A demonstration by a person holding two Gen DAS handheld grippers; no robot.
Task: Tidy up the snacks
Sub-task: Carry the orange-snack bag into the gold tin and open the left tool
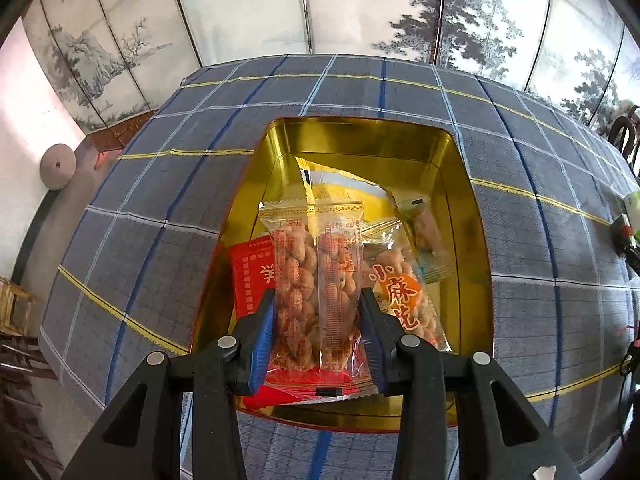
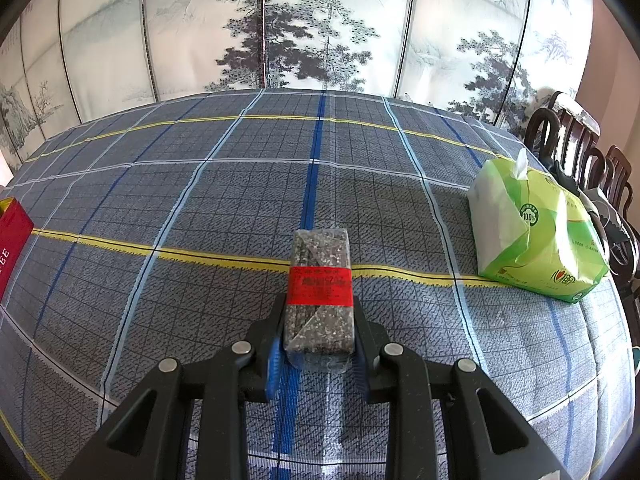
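In the left wrist view my left gripper [image 1: 318, 312] is shut on a clear packet of twisted fried dough snacks [image 1: 316, 280], held upright over the gold-lined tin box [image 1: 468, 208]. Inside the box lie a red packet [image 1: 250, 276], a yellow packet [image 1: 344, 188], a clear packet with orange lettering [image 1: 400, 292] and a small pale packet [image 1: 426, 236]. In the right wrist view my right gripper [image 2: 319, 316] is shut on a dark speckled sesame bar with a red band [image 2: 320, 280], just above the checked tablecloth [image 2: 200, 208].
A green tissue pack [image 2: 536, 232] lies on the cloth at the right. The box's red outer side [image 2: 12, 240] shows at the left edge. Dark wooden chairs [image 2: 580, 148] stand beyond the table's right side. A painted folding screen [image 2: 320, 20] runs behind.
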